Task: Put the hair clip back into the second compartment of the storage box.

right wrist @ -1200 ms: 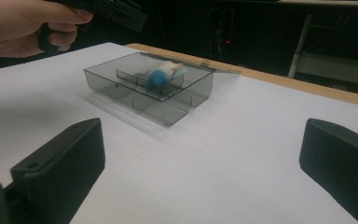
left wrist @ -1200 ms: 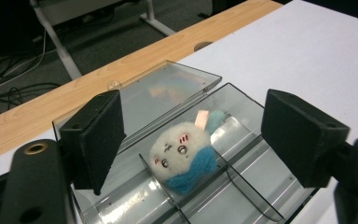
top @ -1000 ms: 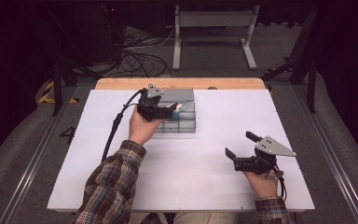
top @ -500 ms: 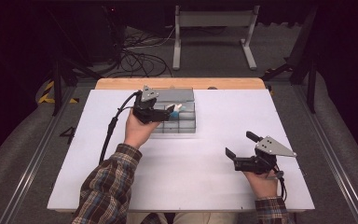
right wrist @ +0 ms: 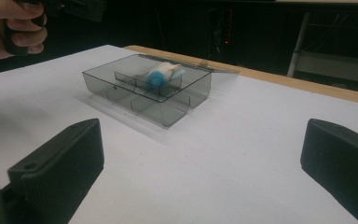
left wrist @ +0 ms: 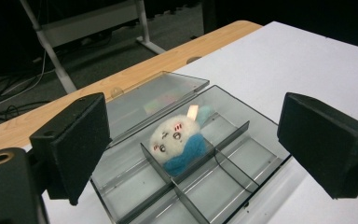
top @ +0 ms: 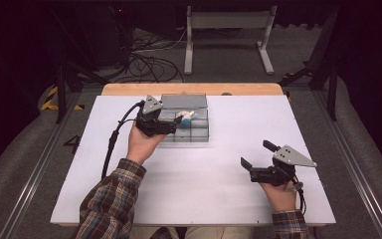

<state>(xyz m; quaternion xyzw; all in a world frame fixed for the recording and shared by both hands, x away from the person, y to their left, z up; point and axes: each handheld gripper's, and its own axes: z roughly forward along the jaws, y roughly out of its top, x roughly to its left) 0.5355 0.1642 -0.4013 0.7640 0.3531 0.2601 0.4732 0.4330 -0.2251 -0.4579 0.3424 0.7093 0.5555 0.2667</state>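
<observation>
A small white plush toy (left wrist: 177, 140) with a blue body and a pink ear lies in a back compartment of a clear grey divided box (left wrist: 249, 161), leaning on a divider. The box's lid lies open flat behind it. My left gripper (left wrist: 196, 144) is open, its jaws spread wide on either side of the toy and above it, holding nothing. From above, the left gripper (top: 178, 121) sits at the box's (top: 194, 134) left side, pointing at the toy (top: 186, 116). My right gripper (top: 257, 154) hovers open and empty at the table's front right, with the box (right wrist: 168, 112) and toy (right wrist: 161, 74) well ahead of it.
A white table top (top: 219, 189) with a wooden strip (top: 129, 89) along its far edge. Cables and a metal stand (top: 226, 22) lie on the dark floor beyond. The hand holding the left gripper (right wrist: 14, 28) is at the right gripper view's top left.
The left gripper has drawn back a little to the left from the box. The toy stays in its compartment. The right gripper has not moved.
</observation>
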